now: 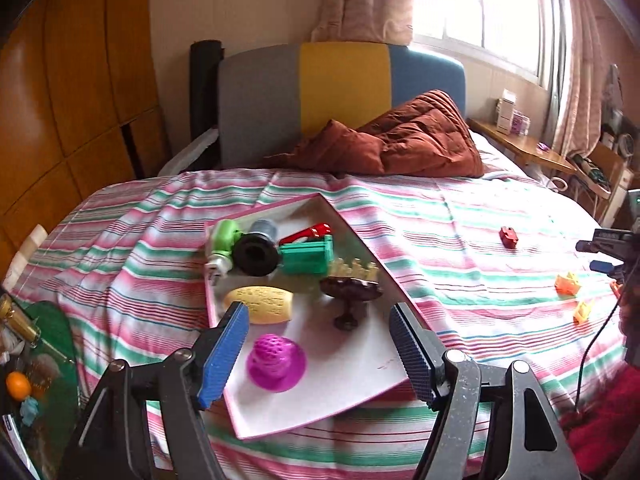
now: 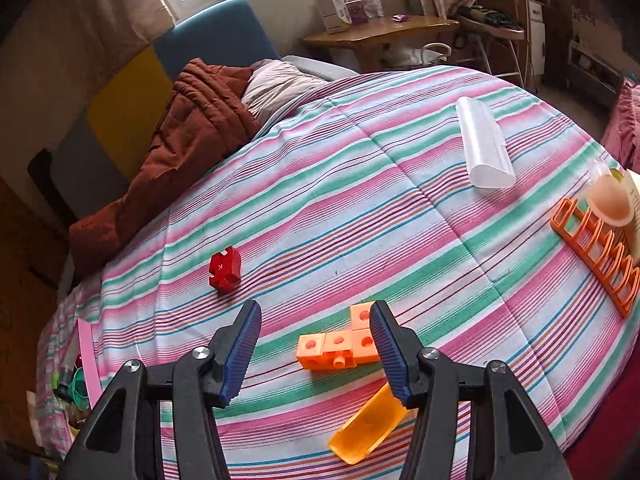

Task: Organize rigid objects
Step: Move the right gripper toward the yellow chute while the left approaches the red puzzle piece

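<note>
A pink-rimmed white tray (image 1: 360, 364) lies on the striped bed. It holds a magenta hat-shaped piece (image 1: 276, 362), a yellow oval (image 1: 260, 304), a brown stand (image 1: 349, 296), a green crate (image 1: 308, 258), a black cylinder (image 1: 256, 254), a red car (image 1: 308, 233) and a green-and-white item (image 1: 222, 242). My left gripper (image 1: 319, 309) hangs open over the tray's near end, gripping nothing. My right gripper (image 2: 315, 312) is open above an orange block of joined cubes (image 2: 340, 346), which lies on the bed between its fingers. A red puzzle block (image 2: 225, 268) and an orange scoop (image 2: 368, 428) lie nearby.
A clear plastic case (image 2: 484, 144), an orange rack (image 2: 592, 248) and a peach dome (image 2: 608, 200) sit at the bed's right side. A brown quilt (image 1: 416, 140) is bunched at the headboard. A wooden side table (image 2: 380, 32) stands beyond the bed. Wardrobe doors (image 1: 80, 80) fill the left.
</note>
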